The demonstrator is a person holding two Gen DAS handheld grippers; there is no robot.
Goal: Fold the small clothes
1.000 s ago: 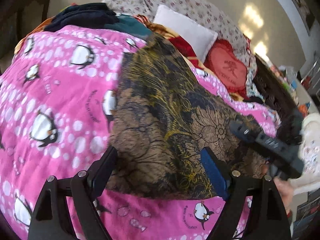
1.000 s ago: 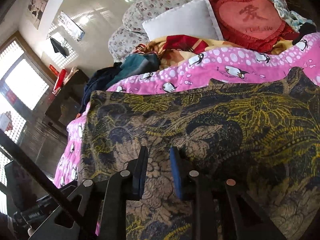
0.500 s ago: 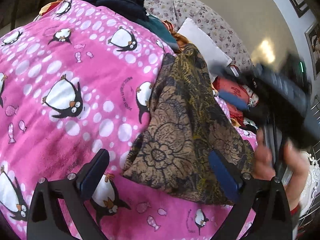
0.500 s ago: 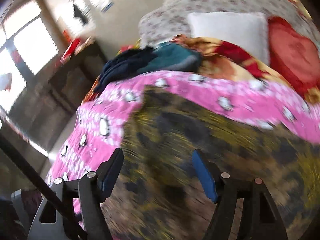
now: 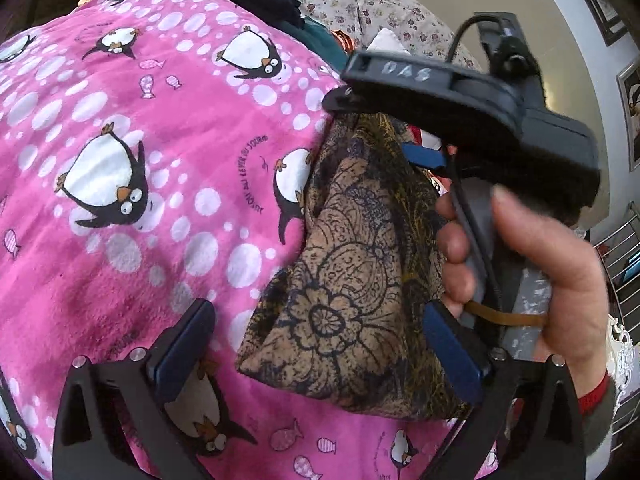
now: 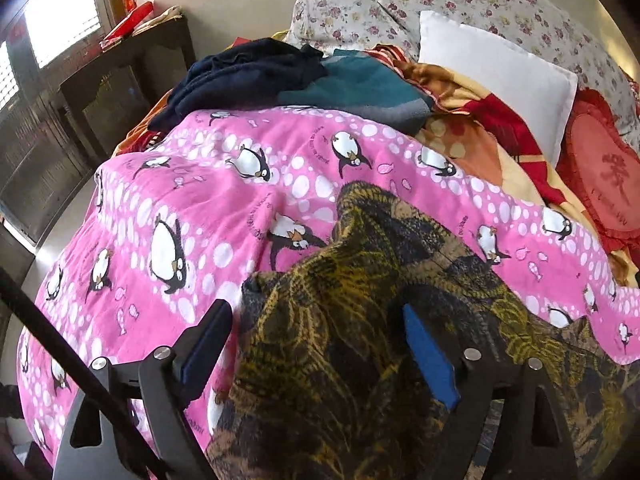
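Window [image 6: 60, 20] only in right view.

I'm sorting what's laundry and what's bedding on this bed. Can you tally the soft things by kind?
Patterned brown and black garment, loosely folded on the blanket: 1
Pink penguin blanket: 1
Heaped dark clothes, navy and teal: 2
Red and yellow blanket: 1
White pillow: 1
Floral pillows: 2
Red heart cushion: 1
Total: 9

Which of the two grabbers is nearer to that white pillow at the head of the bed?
Right. The right gripper, jaws opening, hovers over the patterned garment's far part, toward the white pillow. The left gripper sits at its near corner.
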